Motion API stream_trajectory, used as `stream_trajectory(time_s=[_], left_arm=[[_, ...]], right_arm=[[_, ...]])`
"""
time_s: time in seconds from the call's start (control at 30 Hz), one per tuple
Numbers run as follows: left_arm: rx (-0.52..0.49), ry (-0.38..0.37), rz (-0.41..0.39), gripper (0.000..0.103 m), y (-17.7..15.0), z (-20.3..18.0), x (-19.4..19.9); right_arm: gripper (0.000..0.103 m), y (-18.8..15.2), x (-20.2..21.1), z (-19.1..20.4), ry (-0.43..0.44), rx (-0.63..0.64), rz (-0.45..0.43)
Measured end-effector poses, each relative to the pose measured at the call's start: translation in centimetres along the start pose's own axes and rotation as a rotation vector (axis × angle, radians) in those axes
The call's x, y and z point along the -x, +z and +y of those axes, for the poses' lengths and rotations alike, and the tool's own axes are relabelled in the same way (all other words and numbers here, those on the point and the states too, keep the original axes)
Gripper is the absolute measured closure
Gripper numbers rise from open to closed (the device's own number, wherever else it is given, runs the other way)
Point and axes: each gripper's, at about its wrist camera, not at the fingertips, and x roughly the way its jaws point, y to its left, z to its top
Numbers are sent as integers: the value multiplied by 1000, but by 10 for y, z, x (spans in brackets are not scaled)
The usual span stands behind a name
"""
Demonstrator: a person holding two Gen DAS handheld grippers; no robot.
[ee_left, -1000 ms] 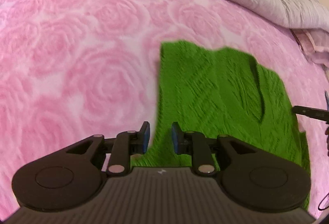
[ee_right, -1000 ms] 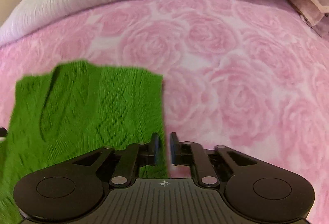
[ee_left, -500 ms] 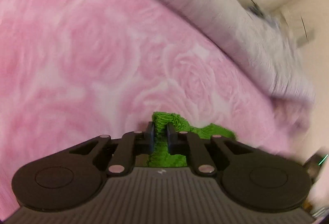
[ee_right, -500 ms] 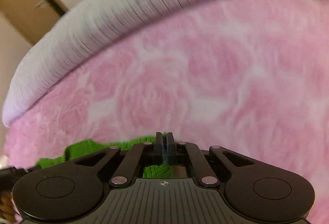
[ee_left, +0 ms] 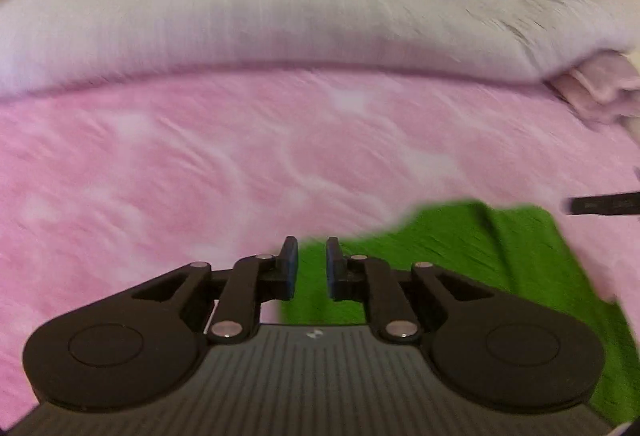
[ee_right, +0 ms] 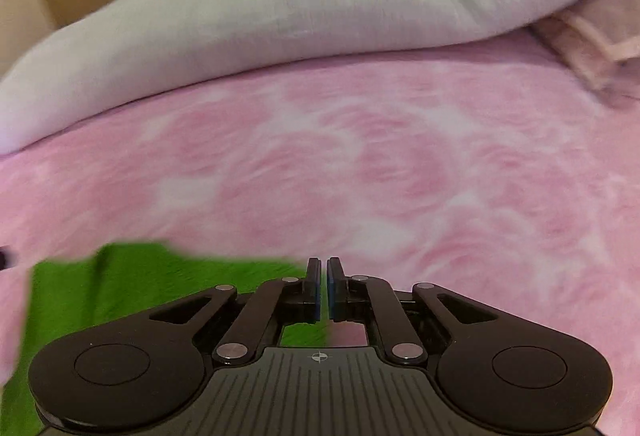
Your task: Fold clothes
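- The green knit garment (ee_left: 460, 260) lies on the pink rose-patterned blanket (ee_left: 200, 164), on the side away from the rolled grey duvet (ee_left: 280, 16).
- The left gripper (ee_left: 307, 264) hovers above the garment's left edge with its jaws spread and nothing between them.
- The left wrist view alone shows a dark fold line on the garment and, past its right side, the black tip of the other tool at the frame edge.
- The right gripper (ee_right: 324, 288) has its blue pads nearly pressed together; a thin gap remains, with no cloth in it.
- The right wrist view shows the garment's right edge below that gripper, and a pinkish folded cloth (ee_right: 592, 44) under the duvet's end.
- Both views are motion-blurred.
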Motion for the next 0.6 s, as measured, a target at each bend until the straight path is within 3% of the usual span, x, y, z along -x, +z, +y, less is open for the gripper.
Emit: stream_trajectory(time_s=[0.13,0.3,0.47,0.6], left_arm=[[-22,25,61,91,-9,-10,-43],[43,56,38,94,15,-8,-67],[57,92,14,93,21,-7,-41],[35,41,37,93,-16,-16,4]], right_arm=[[96,-8,-2,19,36,66,2],[97,1,-21,25,52,53,-41],[91,13,-5,17,91,-42,-50],[81,-18,28,22,153,-17,0]])
